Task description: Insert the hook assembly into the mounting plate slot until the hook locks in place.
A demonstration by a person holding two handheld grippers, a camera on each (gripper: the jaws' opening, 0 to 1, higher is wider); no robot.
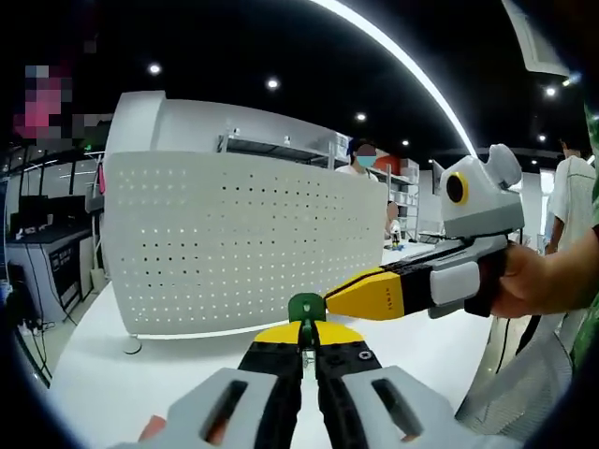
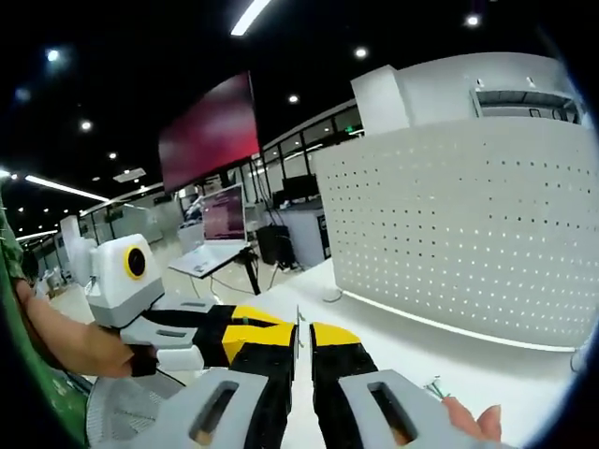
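Observation:
A small green hook assembly [image 1: 306,307] stands upright between the yellow tips of my left gripper [image 1: 305,329], which is shut on its stem. My right gripper [image 1: 329,301] reaches in from the right, jaws together, and its tip meets the hook's right edge. In the right gripper view my right gripper [image 2: 298,329] has its jaws almost closed on a thin sliver, the hook seen edge-on. The left gripper [image 2: 245,323] meets it from the left. The white perforated mounting plate [image 1: 243,243] stands upright on the table behind the hook, and the same mounting plate [image 2: 468,224] is at the right.
The white table [image 1: 112,374] runs under both grippers. A hand [image 2: 473,421] and a small metal part [image 2: 435,385] lie at the lower right. People stand behind the plate [image 1: 363,159]. Desks with monitors [image 2: 225,215] are at the back.

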